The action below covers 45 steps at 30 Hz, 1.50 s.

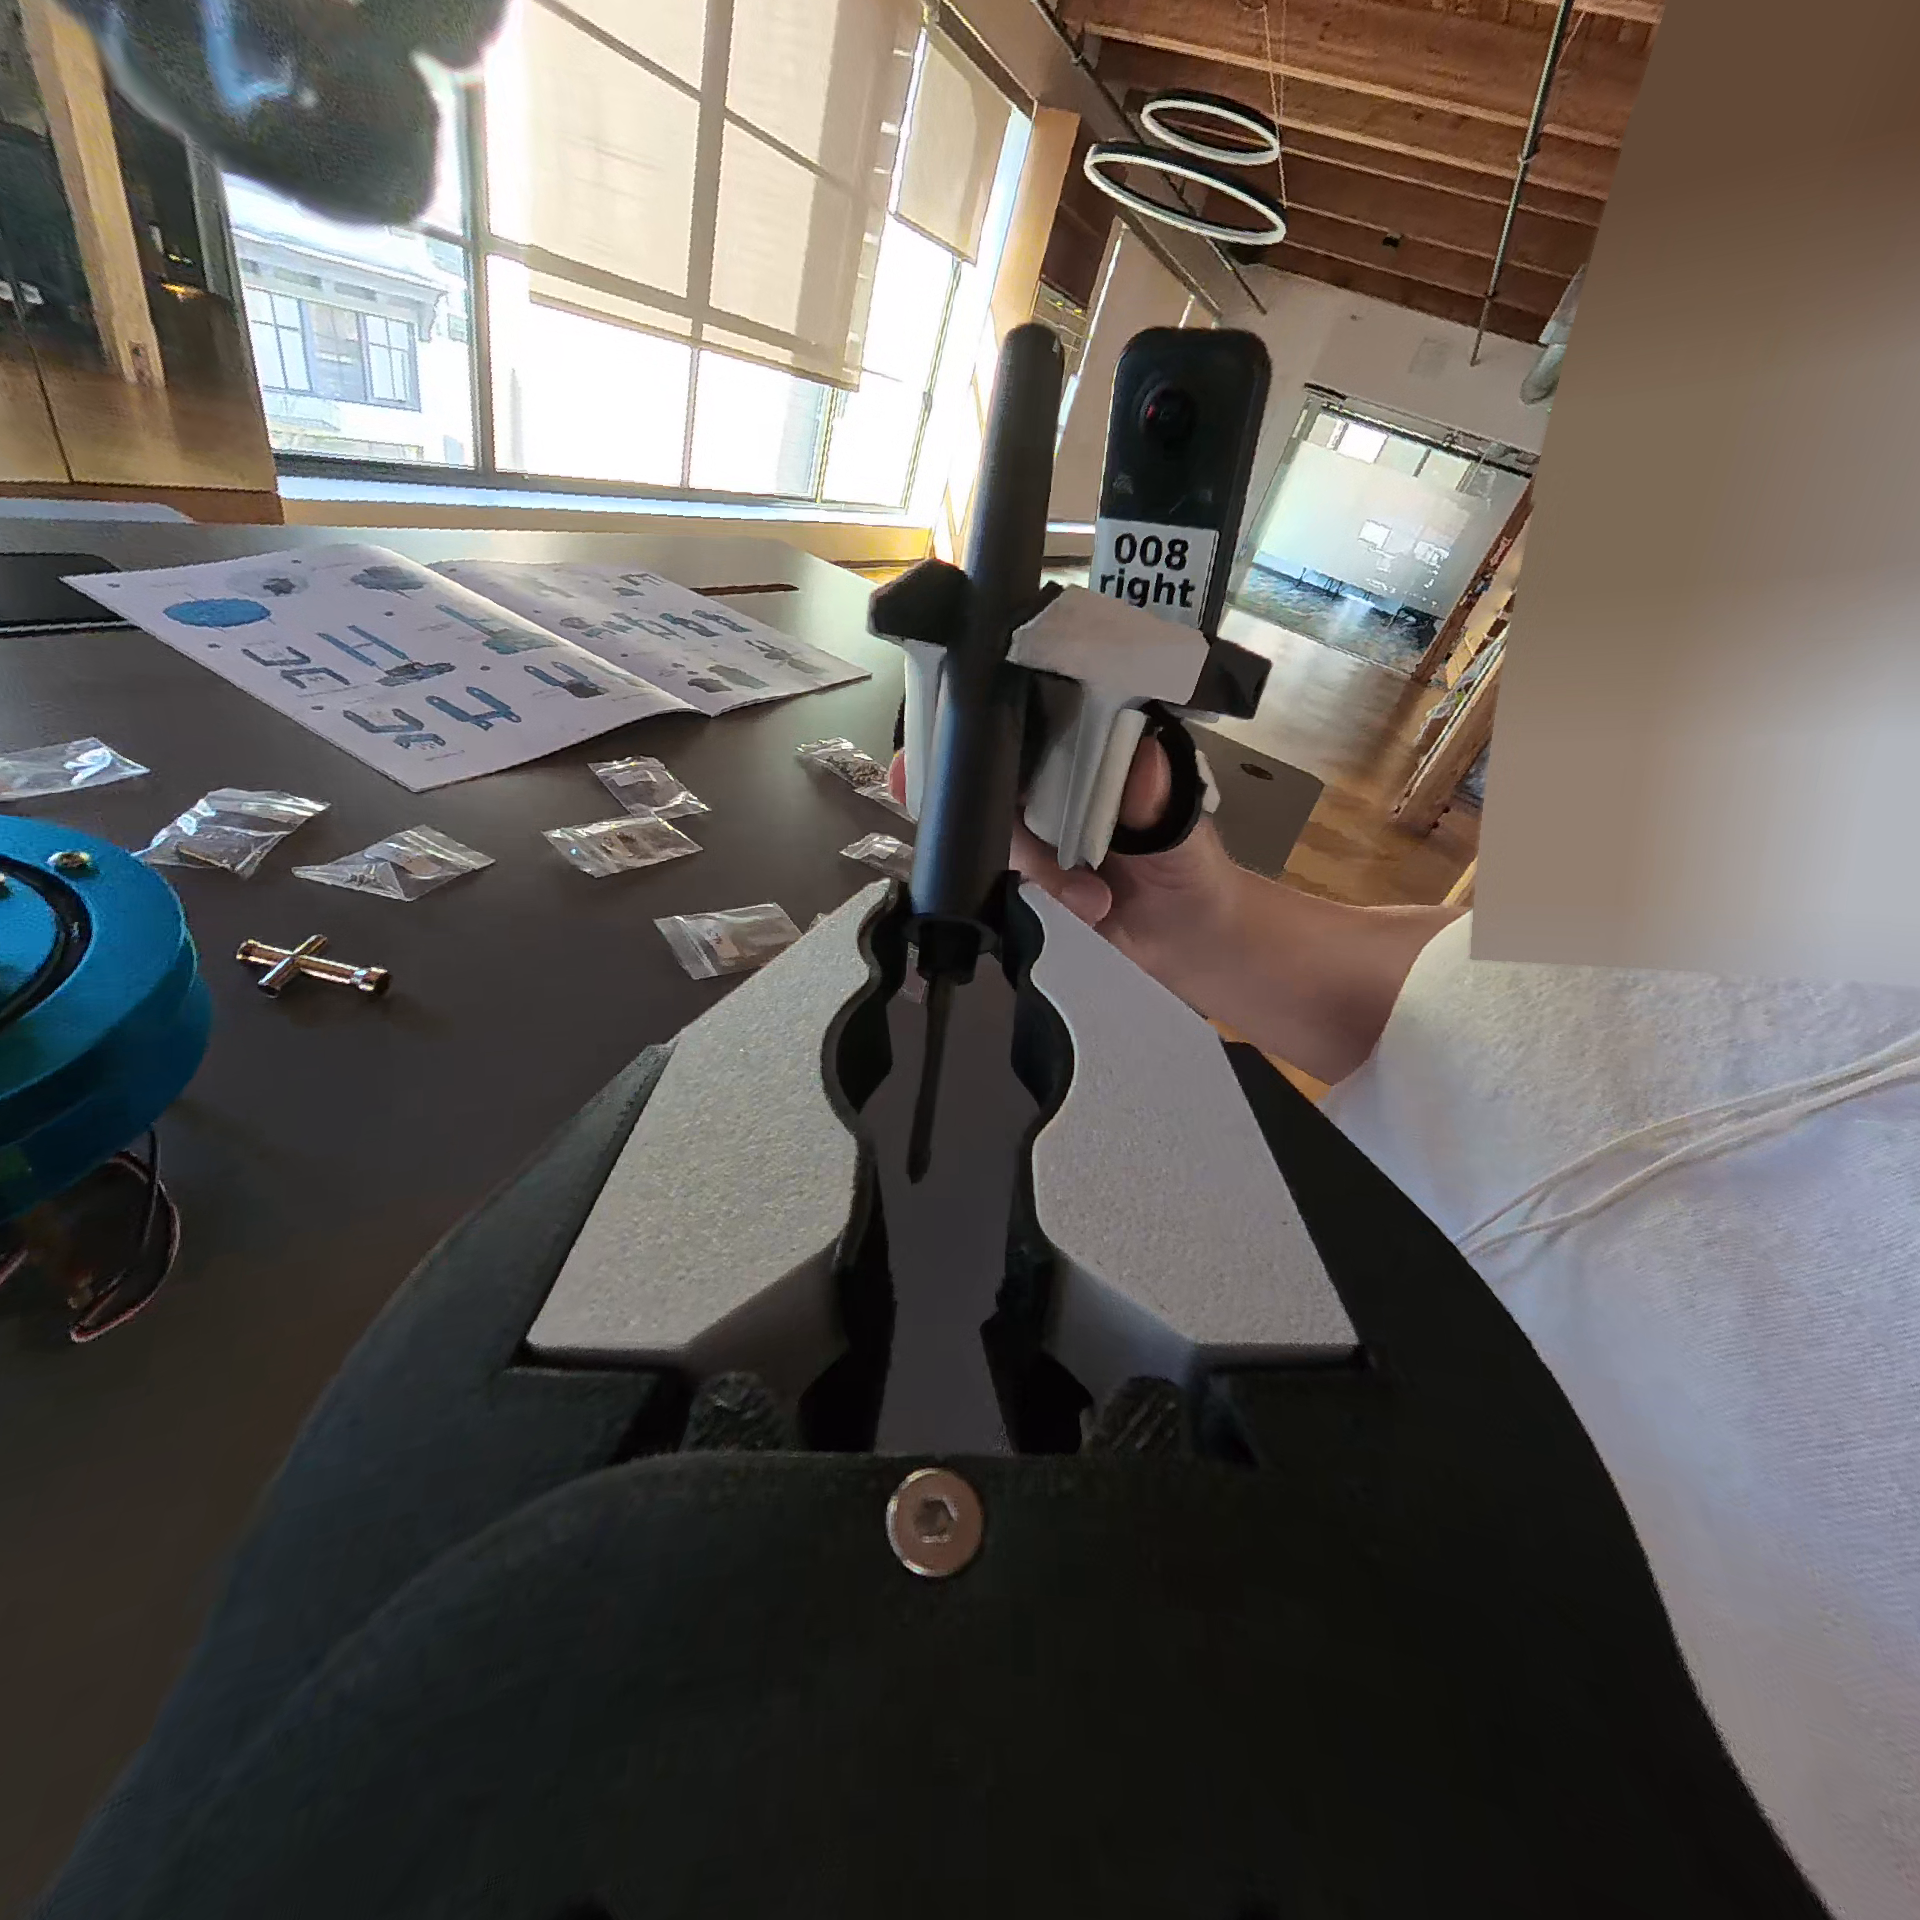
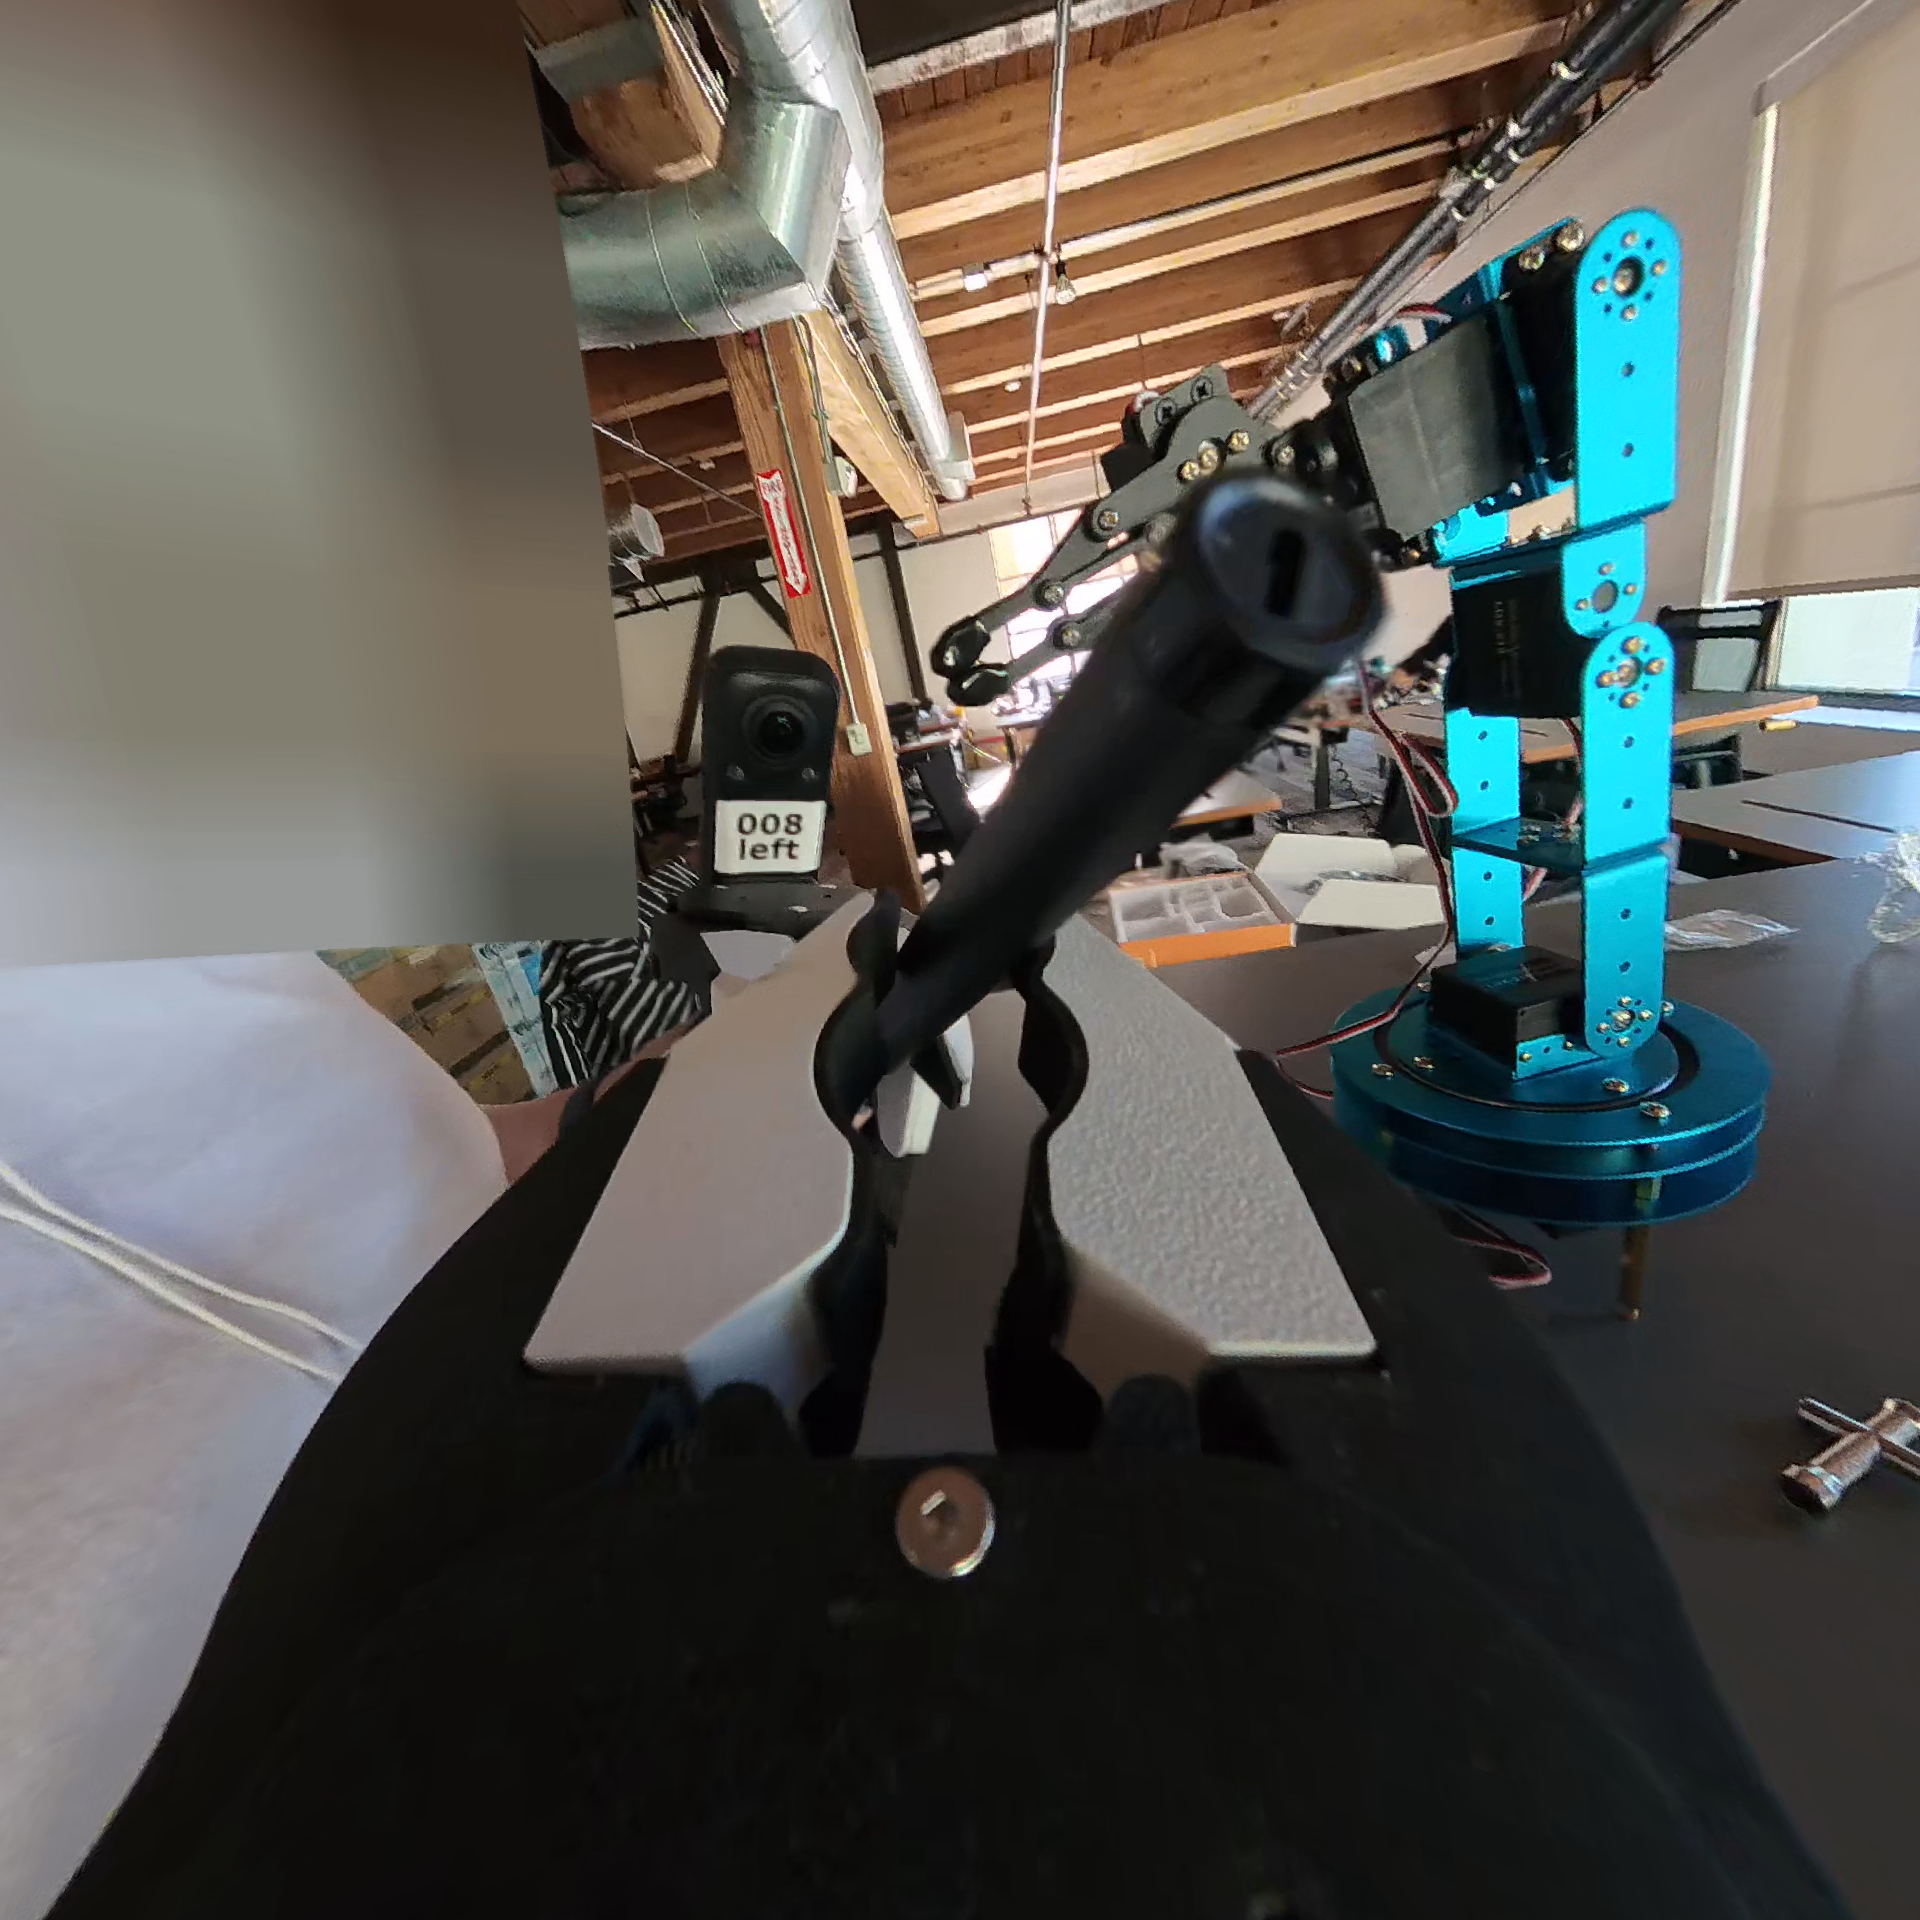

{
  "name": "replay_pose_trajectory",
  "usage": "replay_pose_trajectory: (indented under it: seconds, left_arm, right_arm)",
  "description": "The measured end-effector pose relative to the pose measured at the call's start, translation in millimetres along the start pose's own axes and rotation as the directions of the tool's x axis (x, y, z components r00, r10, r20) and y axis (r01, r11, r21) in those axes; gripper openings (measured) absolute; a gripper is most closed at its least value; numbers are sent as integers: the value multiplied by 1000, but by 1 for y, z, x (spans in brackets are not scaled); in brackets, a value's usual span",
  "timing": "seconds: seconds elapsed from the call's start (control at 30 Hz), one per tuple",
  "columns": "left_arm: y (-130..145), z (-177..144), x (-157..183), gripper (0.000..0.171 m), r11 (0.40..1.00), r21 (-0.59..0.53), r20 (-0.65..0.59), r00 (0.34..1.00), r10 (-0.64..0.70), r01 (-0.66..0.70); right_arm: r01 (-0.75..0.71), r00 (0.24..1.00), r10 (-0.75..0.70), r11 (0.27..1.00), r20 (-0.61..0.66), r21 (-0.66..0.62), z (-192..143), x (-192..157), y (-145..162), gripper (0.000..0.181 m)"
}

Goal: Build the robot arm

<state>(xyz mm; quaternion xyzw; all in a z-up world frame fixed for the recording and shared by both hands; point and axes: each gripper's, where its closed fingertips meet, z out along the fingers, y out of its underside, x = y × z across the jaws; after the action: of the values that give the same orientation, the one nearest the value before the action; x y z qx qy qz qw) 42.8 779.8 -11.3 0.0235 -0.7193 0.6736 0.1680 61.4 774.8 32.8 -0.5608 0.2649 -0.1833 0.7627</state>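
A black screwdriver is held in the air between both grippers. My left gripper is shut on its collar, just below the handle. The thin shaft points back between the left fingers. My right gripper is shut around the lower part of the handle, and the butt end points up toward that camera. In the left wrist view the right gripper shows beyond, held by a hand. A white finger of the left gripper shows behind the handle in the right wrist view.
A blue metal robot arm kit stands on the dark table, its base at my left. A metal cross wrench lies beside it. An open instruction booklet and several small plastic bags lie farther back. About 5 cm separates my left fingertips from my right. The blue metal robot arm kit is about 20 cm from both grippers' fingertips.
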Motion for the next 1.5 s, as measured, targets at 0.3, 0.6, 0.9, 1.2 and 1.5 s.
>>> replay_pose_trajectory:
  seconds: [0.3,0.6,0.9,1.2,1.5]
  left_arm:
    - [-2,10,5,16,1000,10,-24,1000,-1,1]
    - [-3,17,5,16,1000,-13,-21,1000,12,-12]
    - [3,26,11,29,952,-226,-93,977,190,-207]
    - [-2,39,8,15,990,-117,-79,994,73,-82]
    - [7,36,4,15,987,-127,-64,993,94,-102]
  right_arm:
    - [-172,980,164,983,116,64,-6,-4,-12,16]
    - [-124,988,114,988,101,90,-13,-2,-15,16]
    - [-43,986,48,999,160,-32,-9,-15,-7,16]
    - [17,999,-10,982,37,-190,-15,-1,-2,28]
    - [-59,997,74,933,29,-356,-26,0,15,27]
